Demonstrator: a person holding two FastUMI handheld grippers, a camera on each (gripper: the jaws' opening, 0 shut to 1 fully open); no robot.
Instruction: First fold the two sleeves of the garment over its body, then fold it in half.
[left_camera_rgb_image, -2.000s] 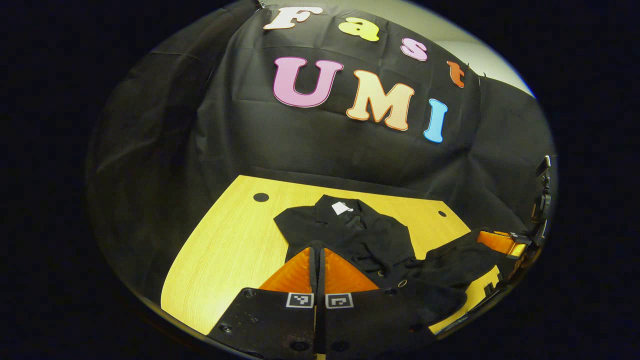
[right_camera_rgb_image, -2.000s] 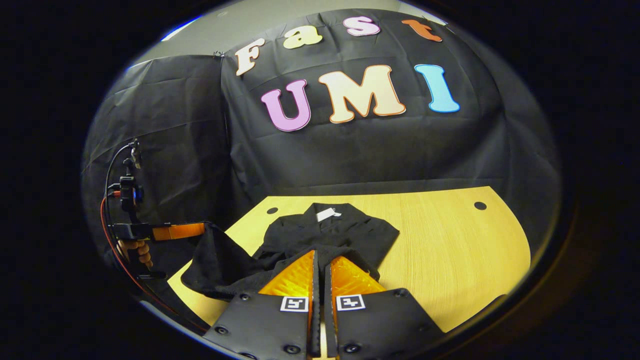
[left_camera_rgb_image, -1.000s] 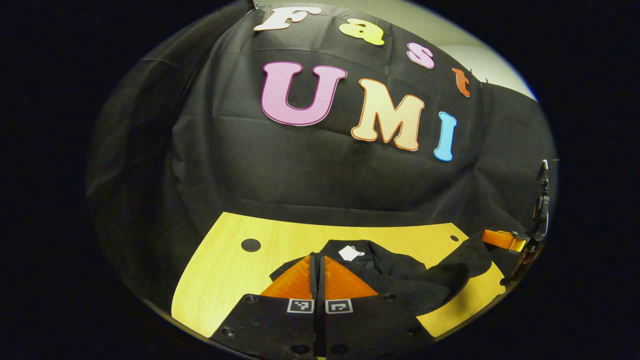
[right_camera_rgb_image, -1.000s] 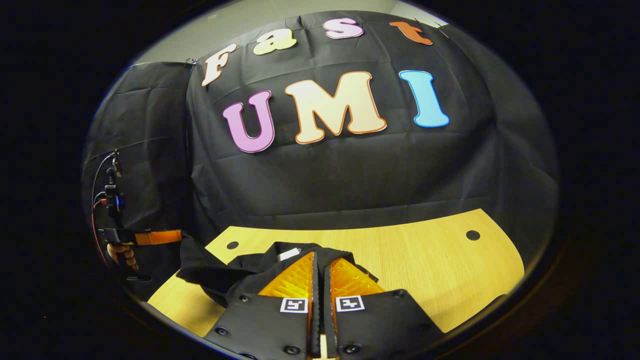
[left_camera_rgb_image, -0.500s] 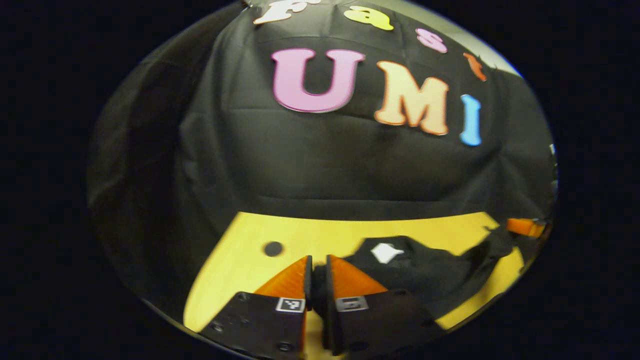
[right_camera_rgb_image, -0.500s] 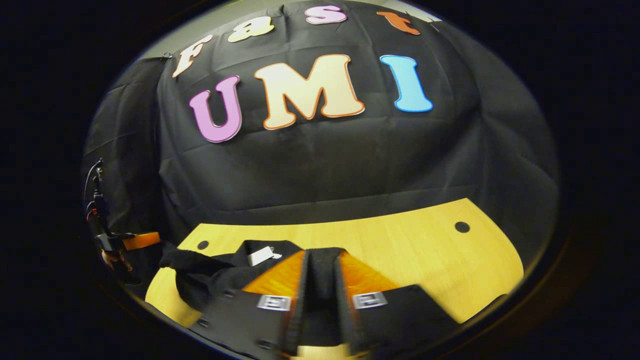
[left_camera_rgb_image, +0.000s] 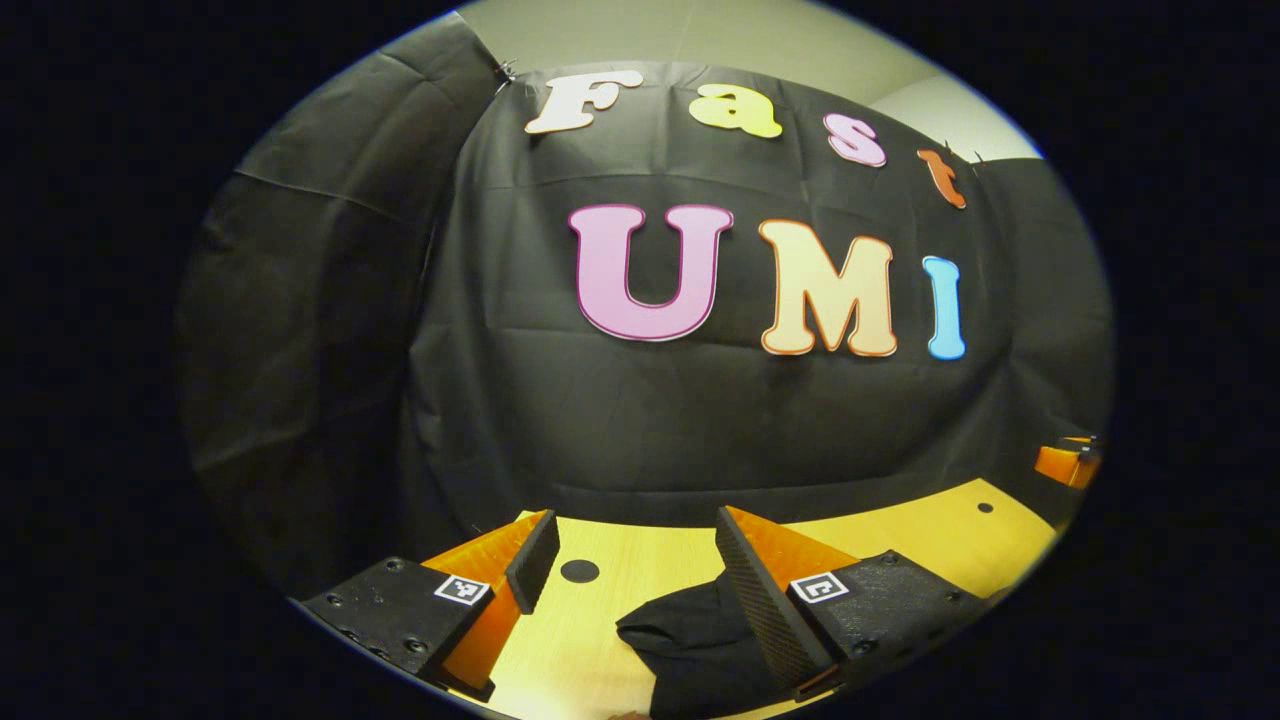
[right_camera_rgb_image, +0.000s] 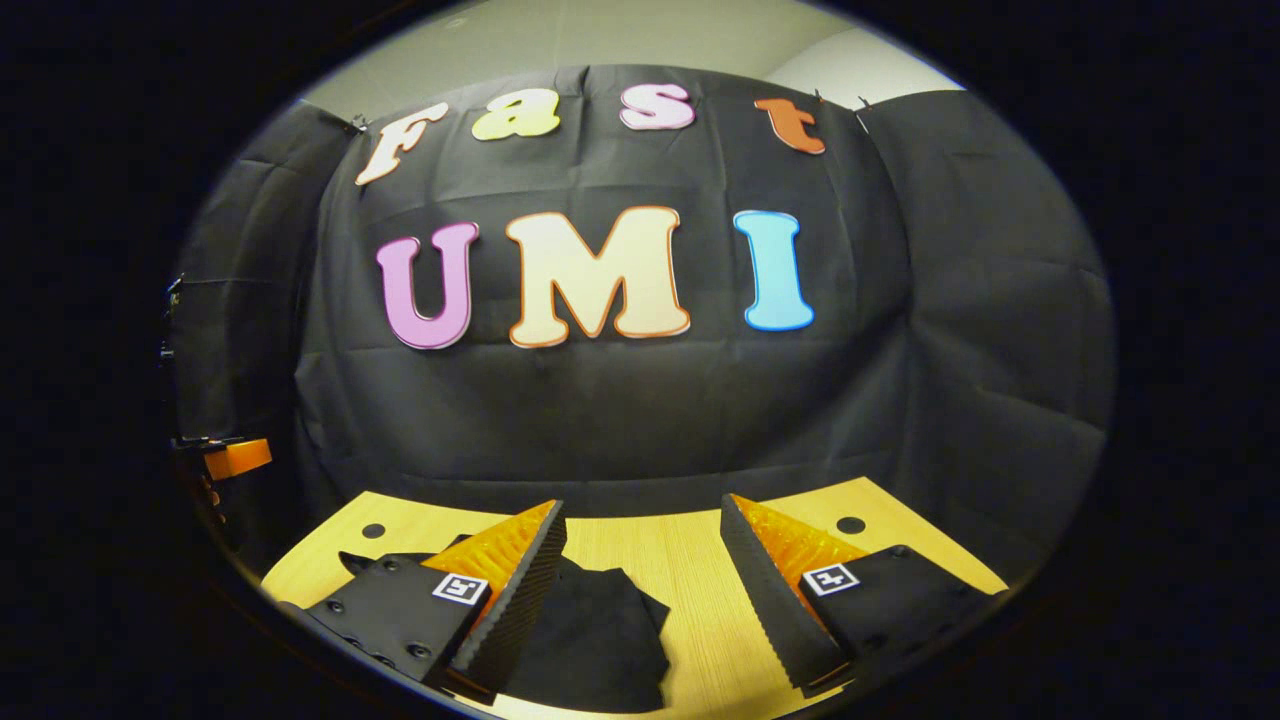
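The garment (right_camera_rgb_image: 590, 640) is black and soft. It lies on the yellow wooden table (right_camera_rgb_image: 690, 570), bunched into a low, lumpy heap. It looks dull, not shiny, and no pattern can be made out on it. In the right gripper view it sits at the near left part of the table, and one rounded corner pokes out toward the middle. In the left gripper view the garment (left_camera_rgb_image: 690, 640) sits at the near edge of the table (left_camera_rgb_image: 620, 610), with a rounded fold on its left side. No tag or writing can be seen on the cloth.

The left gripper (left_camera_rgb_image: 630, 555) is spread wide and grips nothing. Its right finger (left_camera_rgb_image: 760, 600) is in front of the cloth, but you cannot tell if it touches it. The right gripper (right_camera_rgb_image: 645, 550) is spread wide too, with nothing between its fingers. Its left finger (right_camera_rgb_image: 515, 590) is in front of the cloth.

Each gripper has small square black-and-white tags (right_camera_rgb_image: 460, 587) near the fingers. They are coded squares, with no words to read.

The table has small dark round holes (left_camera_rgb_image: 579, 571). Behind it hangs the black cloth wall (right_camera_rgb_image: 620, 420).

At the far right edge of the left gripper view, a bit of the other gripper can be seen.
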